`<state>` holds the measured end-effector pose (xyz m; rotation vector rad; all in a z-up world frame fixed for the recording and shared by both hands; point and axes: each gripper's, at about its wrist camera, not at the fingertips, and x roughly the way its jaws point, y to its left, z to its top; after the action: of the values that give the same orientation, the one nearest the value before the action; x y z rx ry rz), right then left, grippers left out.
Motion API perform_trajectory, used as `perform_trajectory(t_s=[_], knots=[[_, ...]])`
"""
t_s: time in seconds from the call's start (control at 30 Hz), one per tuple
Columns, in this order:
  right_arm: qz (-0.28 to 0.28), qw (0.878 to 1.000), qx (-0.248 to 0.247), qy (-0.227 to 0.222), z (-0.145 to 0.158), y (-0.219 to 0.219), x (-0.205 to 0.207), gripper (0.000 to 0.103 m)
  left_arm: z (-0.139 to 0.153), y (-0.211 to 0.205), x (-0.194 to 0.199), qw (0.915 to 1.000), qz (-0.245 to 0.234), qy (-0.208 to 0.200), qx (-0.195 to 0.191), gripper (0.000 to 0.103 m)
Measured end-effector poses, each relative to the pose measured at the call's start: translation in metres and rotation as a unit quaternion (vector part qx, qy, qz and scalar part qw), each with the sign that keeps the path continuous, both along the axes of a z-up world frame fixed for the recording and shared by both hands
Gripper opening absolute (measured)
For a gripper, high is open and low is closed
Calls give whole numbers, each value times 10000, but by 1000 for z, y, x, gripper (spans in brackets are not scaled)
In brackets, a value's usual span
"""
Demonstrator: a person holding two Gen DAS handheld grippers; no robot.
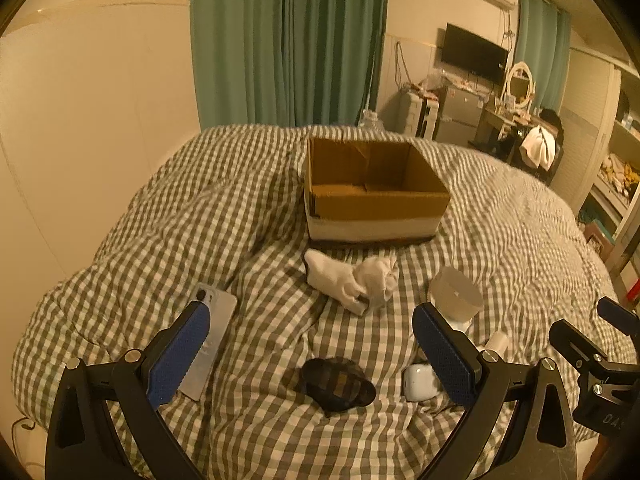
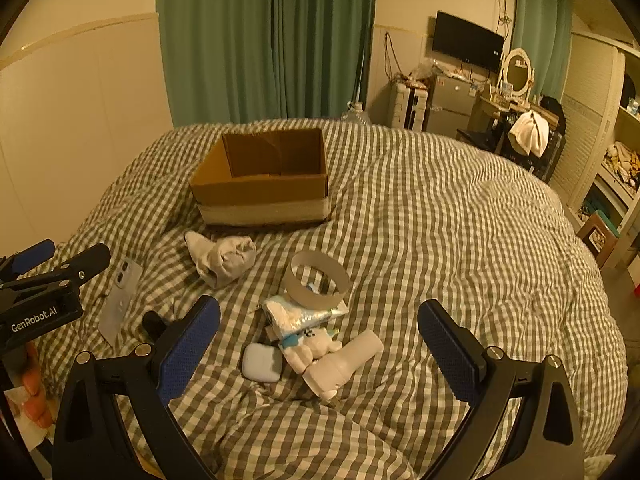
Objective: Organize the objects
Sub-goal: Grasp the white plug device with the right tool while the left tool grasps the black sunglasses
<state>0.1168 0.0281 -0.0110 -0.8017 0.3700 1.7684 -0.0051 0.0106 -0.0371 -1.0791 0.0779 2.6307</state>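
An open cardboard box (image 1: 372, 188) (image 2: 264, 184) sits on the checked duvet. In front of it lie white socks (image 1: 352, 280) (image 2: 222, 260), a phone (image 1: 212, 340) (image 2: 120, 300), a dark hair claw (image 1: 336, 386), a white earbud case (image 1: 418, 382) (image 2: 262, 362), a cardboard ring (image 1: 456, 294) (image 2: 316, 280), a tissue pack (image 2: 296, 314) and a white handheld device (image 2: 344, 364). My left gripper (image 1: 312, 352) is open, above the hair claw. My right gripper (image 2: 318, 344) is open, above the white device and earbud case.
The checked duvet (image 2: 440, 240) covers the whole bed. Green curtains (image 1: 288, 40) hang behind it. A fridge, suitcase, TV and dressing table (image 2: 496, 96) stand at the far right, with shelves (image 2: 616, 168) along the right wall.
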Motion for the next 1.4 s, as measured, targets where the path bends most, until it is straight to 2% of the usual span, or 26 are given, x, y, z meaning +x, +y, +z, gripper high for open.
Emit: perform_trajectory(t_s=[0.37, 0.67, 0.83, 0.9, 1.1, 1.2, 1.3, 1.4], knots=[[-260, 9965, -778, -174, -59, 23, 20, 99, -71, 23, -7, 9959, -211, -782, -398, 103], [-418, 9843, -1683, -322, -129, 47, 28, 93, -125, 35, -20, 9879, -336, -1355, -675, 103], [-675, 9749, -2082, -401, -162, 66, 36, 89, -146, 37, -28, 9847, -408, -1573, -627, 98], [-714, 9717, -2240, -233, -173, 73, 39, 89, -151, 39, -30, 9844, -446, -1587, -609, 95], [-680, 9687, -2372, -259, -190, 82, 35, 88, -154, 36, -32, 9850, -471, -1628, -321, 84], [-690, 9688, -2368, -241, -194, 84, 35, 81, -152, 34, -33, 9851, -506, -1628, -242, 78], [-755, 9712, -2257, -137, -189, 82, 40, 63, -148, 31, -31, 9844, -577, -1643, -239, 74], [-867, 9705, -2251, 59, -182, 80, 49, 49, -144, 26, -28, 9841, -608, -1654, -206, 67]])
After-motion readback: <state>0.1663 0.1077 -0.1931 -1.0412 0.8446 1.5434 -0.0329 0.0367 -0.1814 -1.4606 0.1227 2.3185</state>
